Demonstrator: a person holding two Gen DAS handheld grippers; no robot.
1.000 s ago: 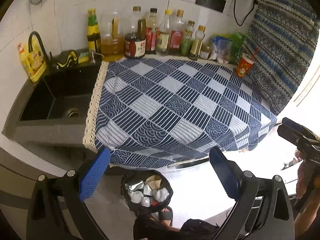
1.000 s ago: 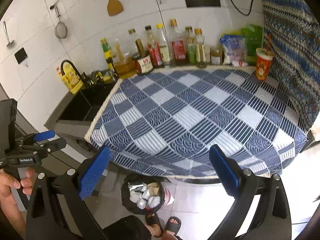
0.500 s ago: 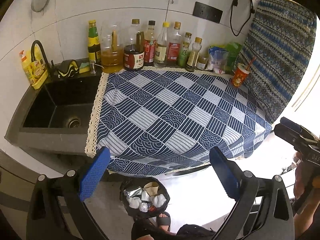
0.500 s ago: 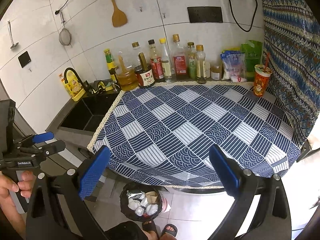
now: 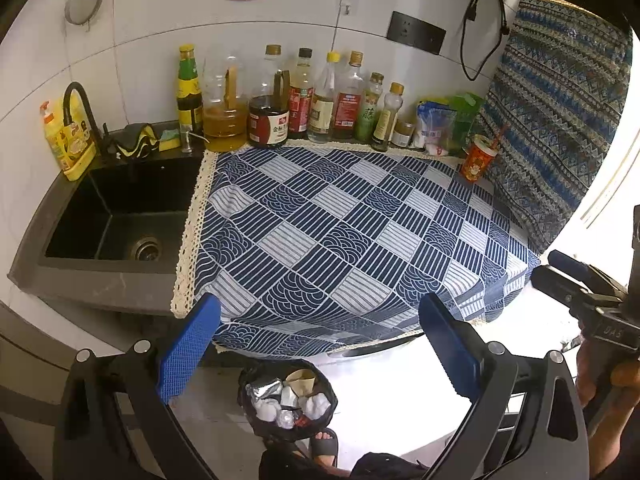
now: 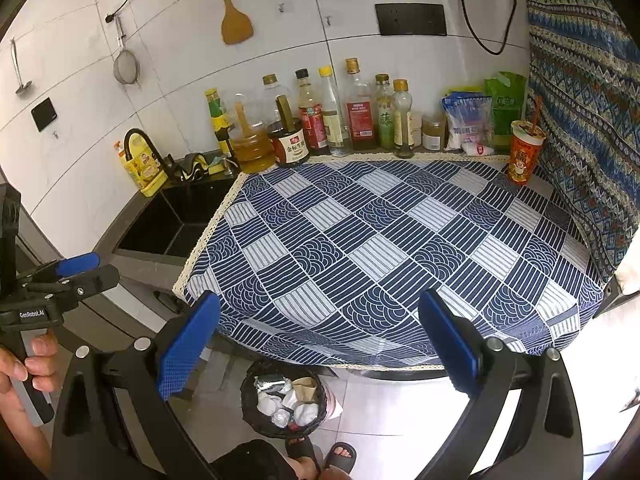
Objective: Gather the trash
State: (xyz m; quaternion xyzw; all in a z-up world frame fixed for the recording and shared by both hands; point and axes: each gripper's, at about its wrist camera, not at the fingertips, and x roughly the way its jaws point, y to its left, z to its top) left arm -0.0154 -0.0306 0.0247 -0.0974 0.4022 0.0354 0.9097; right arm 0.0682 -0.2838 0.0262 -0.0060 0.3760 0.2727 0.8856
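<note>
A black-lined trash bin (image 5: 288, 400) (image 6: 284, 400) stands on the floor below the counter's front edge, filled with crumpled white paper, foil and a brown scrap. My left gripper (image 5: 320, 344) hangs open and empty above and in front of it. My right gripper (image 6: 320, 340) is likewise open and empty over the bin. A red paper cup with a straw (image 5: 478, 158) (image 6: 524, 152) stands at the back right of the blue patterned cloth (image 5: 352, 232) (image 6: 380, 252). Each gripper shows at the edge of the other's view, held by a hand.
A row of sauce and oil bottles (image 5: 300, 100) (image 6: 320, 116) lines the wall, with snack bags (image 6: 480, 120) to their right. A black sink (image 5: 116, 216) (image 6: 172, 220) lies left of the cloth. A patterned curtain (image 5: 560, 100) hangs right. Sandalled feet (image 6: 320, 452) stand by the bin.
Both grippers have pulled back and tilted up from the counter, so more wall shows and the bin sits a little farther in view. Both stay open.
</note>
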